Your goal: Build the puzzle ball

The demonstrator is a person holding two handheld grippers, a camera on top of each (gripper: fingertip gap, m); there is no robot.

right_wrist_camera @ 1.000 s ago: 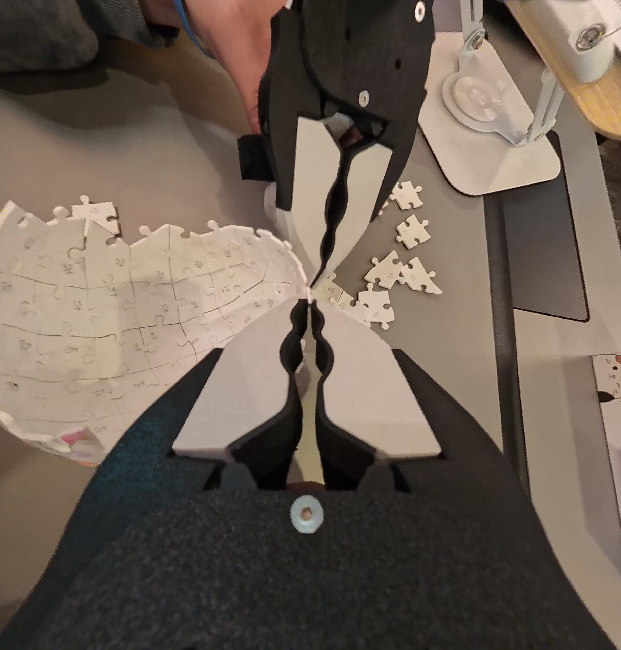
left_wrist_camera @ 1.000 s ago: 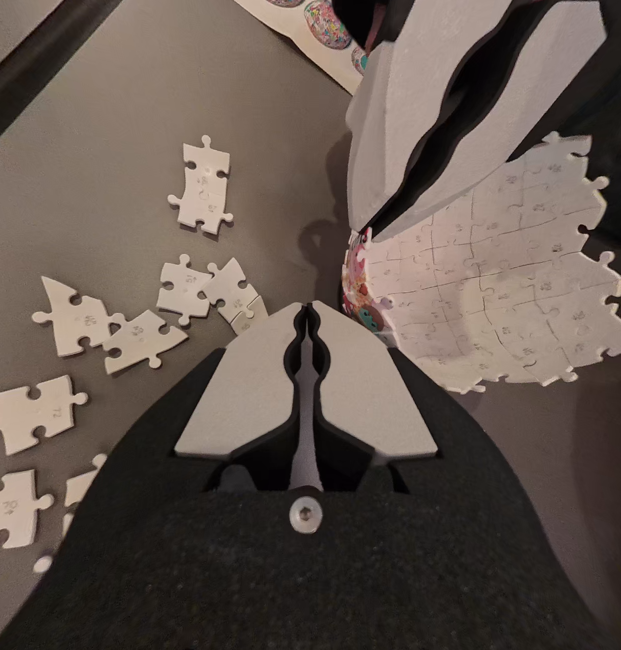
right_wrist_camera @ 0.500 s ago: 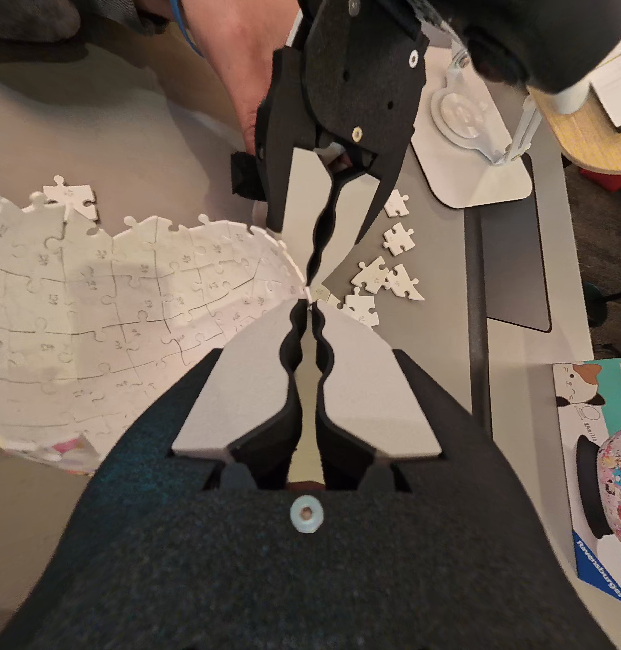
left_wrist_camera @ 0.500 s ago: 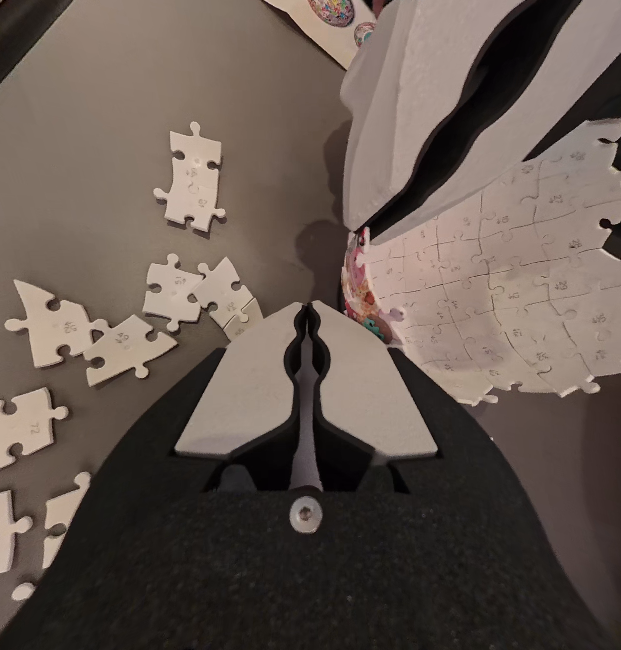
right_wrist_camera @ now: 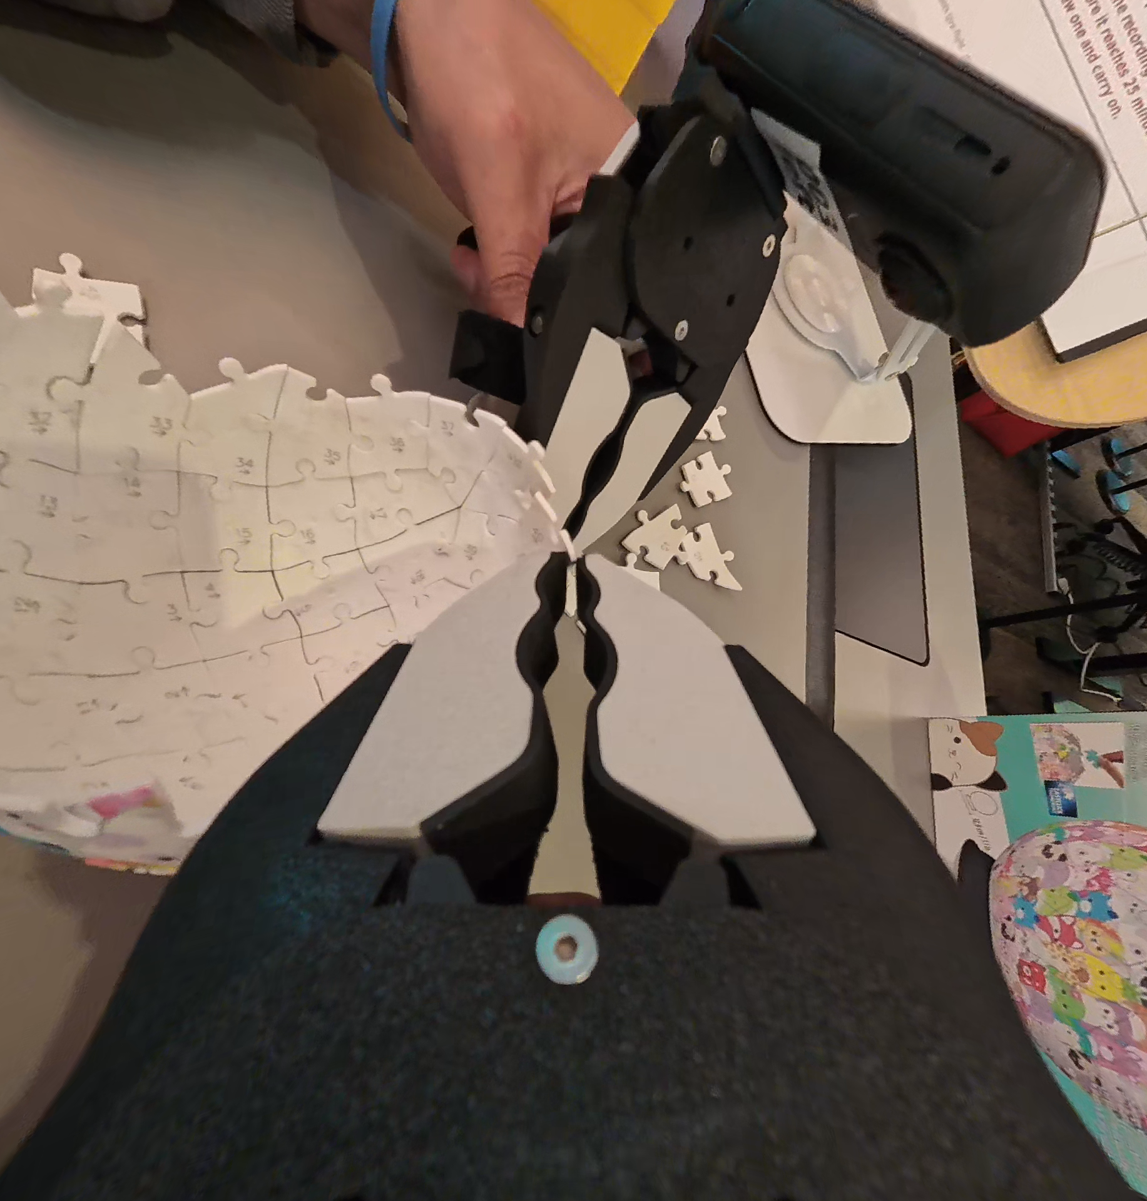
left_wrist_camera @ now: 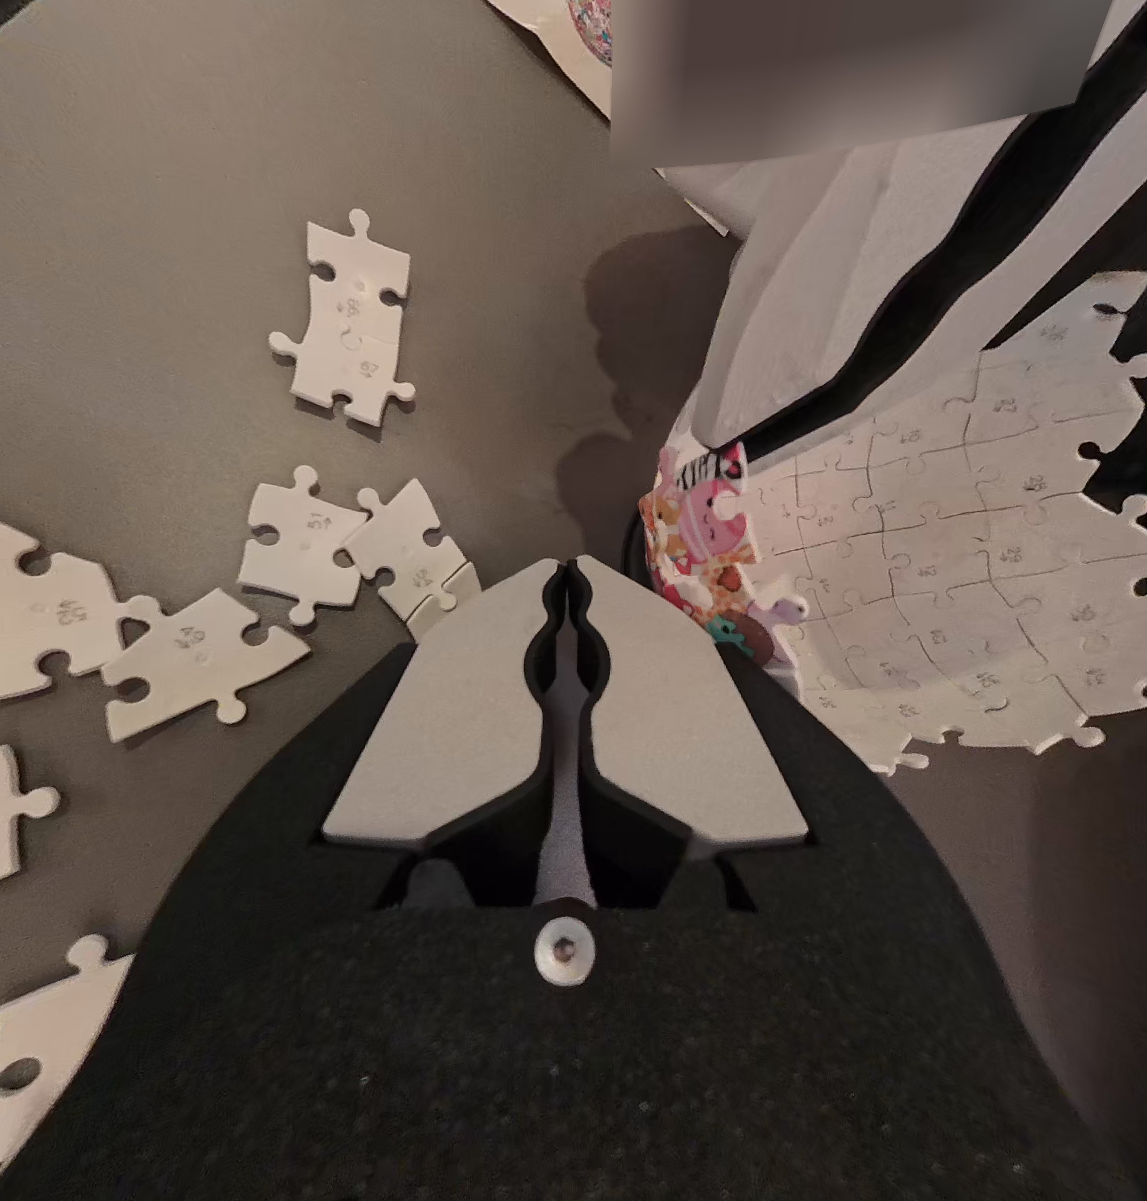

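Right at the open rim of the half-built puzzle shell (left_wrist_camera: pixel 947 552) is where both tools meet. My right tongs (right_wrist_camera: pixel 572 572) are clamped on that rim, with a thin white edge showing between the fingers, though I can't tell if that's the shell's own edge or a piece being seated there. The left tongs (left_wrist_camera: pixel 567 575) are pressed shut with nothing visible in them, tips just beside the shell's colourful outer face. From the left tongs the shell sits off to the right, bowl side showing, its jagged rim running up and away. The loose pieces (left_wrist_camera: pixel 336 539) are all to the left on the grey surface (left_wrist_camera: pixel 167 162), so I reckon the left side is the one to go fetch. The closest cluster is nearly touching the left finger, a couple overlapping each other, which looks fiddly. The joined pair (left_wrist_camera: pixel 349 318) farther up lies apart from the rest, long axis pointing roughly away from me, with plenty of bare room around it, so I'd try that one. The left tongs need to open up first. The puzzle box (right_wrist_camera: pixel 1078 877) sits well off to the right, out of the way.
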